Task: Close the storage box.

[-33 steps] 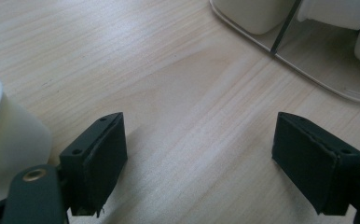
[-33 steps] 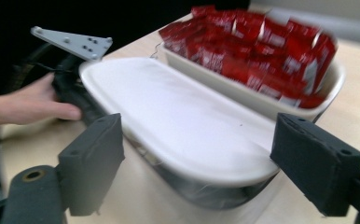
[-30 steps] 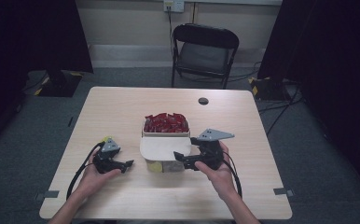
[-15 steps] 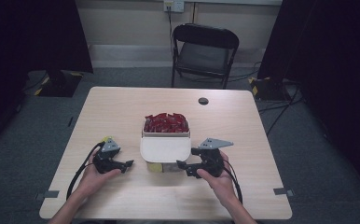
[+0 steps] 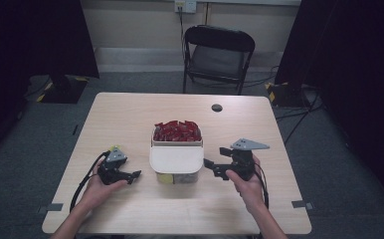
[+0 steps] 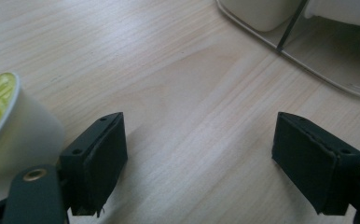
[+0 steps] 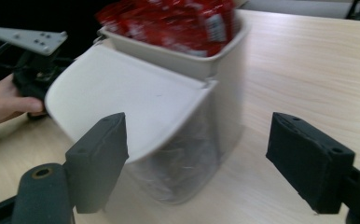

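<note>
red packets (image 5: 176, 131) in white bin (image 5: 176, 159); pale wood-grain table (image 5: 130, 114).

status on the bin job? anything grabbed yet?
Done: nothing that shows. The red packets sit in the top of the white bin, whose lower flap stands open. In hand: nothing. The left gripper and right gripper flank the bin, jaws open and empty. Left: any grasp. A green-lidded cup sits beside the left jaws.
</note>
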{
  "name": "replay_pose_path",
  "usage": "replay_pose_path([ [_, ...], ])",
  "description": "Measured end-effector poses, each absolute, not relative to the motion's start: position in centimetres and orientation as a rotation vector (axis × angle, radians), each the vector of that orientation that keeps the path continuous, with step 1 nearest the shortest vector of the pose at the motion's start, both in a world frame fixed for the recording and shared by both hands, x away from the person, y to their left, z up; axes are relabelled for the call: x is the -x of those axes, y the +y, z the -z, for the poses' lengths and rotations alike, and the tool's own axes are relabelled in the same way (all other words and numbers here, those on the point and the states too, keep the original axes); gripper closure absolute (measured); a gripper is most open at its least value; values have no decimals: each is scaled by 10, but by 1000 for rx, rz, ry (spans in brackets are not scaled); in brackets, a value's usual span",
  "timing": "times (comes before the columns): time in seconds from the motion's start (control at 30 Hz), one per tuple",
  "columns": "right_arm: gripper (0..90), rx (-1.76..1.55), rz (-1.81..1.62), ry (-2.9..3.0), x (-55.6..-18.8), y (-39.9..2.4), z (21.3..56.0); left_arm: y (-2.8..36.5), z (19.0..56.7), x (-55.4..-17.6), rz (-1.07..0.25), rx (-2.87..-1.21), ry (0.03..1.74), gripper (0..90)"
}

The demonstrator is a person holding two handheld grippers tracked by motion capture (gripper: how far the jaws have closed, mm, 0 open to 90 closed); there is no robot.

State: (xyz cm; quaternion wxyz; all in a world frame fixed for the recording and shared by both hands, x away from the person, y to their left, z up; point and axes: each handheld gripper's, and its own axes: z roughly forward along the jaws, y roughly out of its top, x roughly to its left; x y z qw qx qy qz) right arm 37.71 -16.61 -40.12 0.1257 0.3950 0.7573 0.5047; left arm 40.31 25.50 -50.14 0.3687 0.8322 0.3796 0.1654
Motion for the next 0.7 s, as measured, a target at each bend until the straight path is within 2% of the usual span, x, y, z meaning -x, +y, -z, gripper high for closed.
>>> replay_pose_path([
  [0.33, 174, -1294, -1403, 2053, -393, -218, 405, 264, 501, -405, -443, -2127, 1005, 174],
  [0.47, 144, -1340, -1289, 2061, -401, -230, 417, 265, 501, -406, -442, -2125, 1010, 175],
  [0.7, 154, -1454, -1158, 2066, -416, -251, 447, 268, 502, -406, -450, -2112, 1025, 175],
])
